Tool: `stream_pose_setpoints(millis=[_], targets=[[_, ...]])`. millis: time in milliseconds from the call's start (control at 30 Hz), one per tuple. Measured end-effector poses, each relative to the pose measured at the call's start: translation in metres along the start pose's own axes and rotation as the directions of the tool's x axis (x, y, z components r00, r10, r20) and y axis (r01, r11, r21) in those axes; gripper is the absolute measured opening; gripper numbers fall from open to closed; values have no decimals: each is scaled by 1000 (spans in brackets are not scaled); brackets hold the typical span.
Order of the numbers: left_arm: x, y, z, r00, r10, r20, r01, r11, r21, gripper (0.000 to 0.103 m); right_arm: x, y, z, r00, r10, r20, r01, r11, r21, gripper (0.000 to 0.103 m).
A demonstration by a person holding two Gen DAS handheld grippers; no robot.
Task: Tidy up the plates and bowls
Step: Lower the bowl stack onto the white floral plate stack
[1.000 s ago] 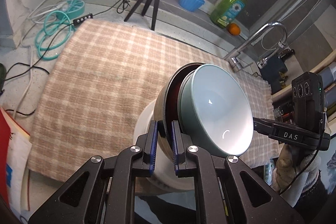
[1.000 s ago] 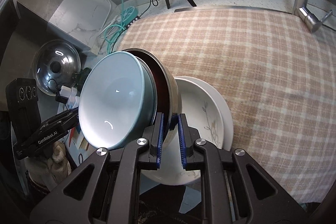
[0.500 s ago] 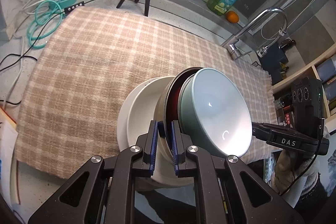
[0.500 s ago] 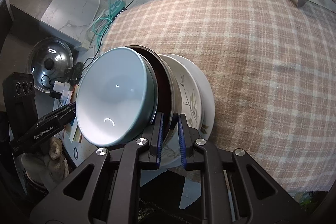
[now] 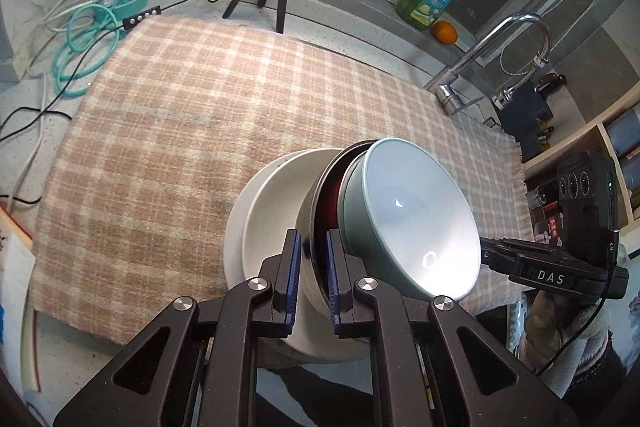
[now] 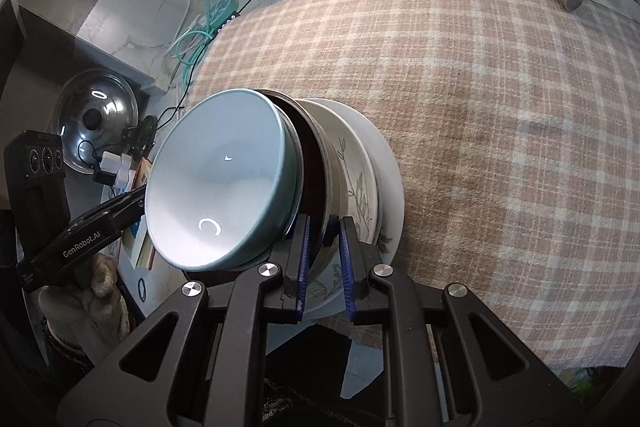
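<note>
We lower the stack level onto the white plates (image 5: 272, 211), sitting at six o'clock on the checked cloth (image 5: 192, 115). At nine o'clock, our left gripper (image 5: 312, 267) clamps the metal bowl (image 5: 310, 255) rim; the blue bowl (image 5: 416, 215) nests inside. At three o'clock, our right gripper (image 6: 323, 259) pinches that rim too.

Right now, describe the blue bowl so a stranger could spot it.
Find the checked cloth; at its near edge sit white plates. Over them, both grippers hold a metal bowl. Nested inside is the blue bowl: pale, glossy, and innermost.
</note>
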State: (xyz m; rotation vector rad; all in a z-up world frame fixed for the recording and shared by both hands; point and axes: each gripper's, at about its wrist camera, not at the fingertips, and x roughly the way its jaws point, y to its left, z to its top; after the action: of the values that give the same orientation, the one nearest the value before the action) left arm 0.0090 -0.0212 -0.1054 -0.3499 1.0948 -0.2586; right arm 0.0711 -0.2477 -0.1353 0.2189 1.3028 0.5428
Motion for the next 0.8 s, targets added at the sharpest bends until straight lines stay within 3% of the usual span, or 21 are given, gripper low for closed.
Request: stream_pose_setpoints(millis=[533, 800], targets=[[-8, 1, -2, 1000, 14, 17, -14, 1000, -1, 12, -10, 1, -4, 1000, -2, 15, 2, 1000, -29, 18], [-21, 3, -5, 999, 24, 43, -24, 1000, -9, 15, -31, -1, -9, 998, 6, 67, -3, 999, -37, 37]])
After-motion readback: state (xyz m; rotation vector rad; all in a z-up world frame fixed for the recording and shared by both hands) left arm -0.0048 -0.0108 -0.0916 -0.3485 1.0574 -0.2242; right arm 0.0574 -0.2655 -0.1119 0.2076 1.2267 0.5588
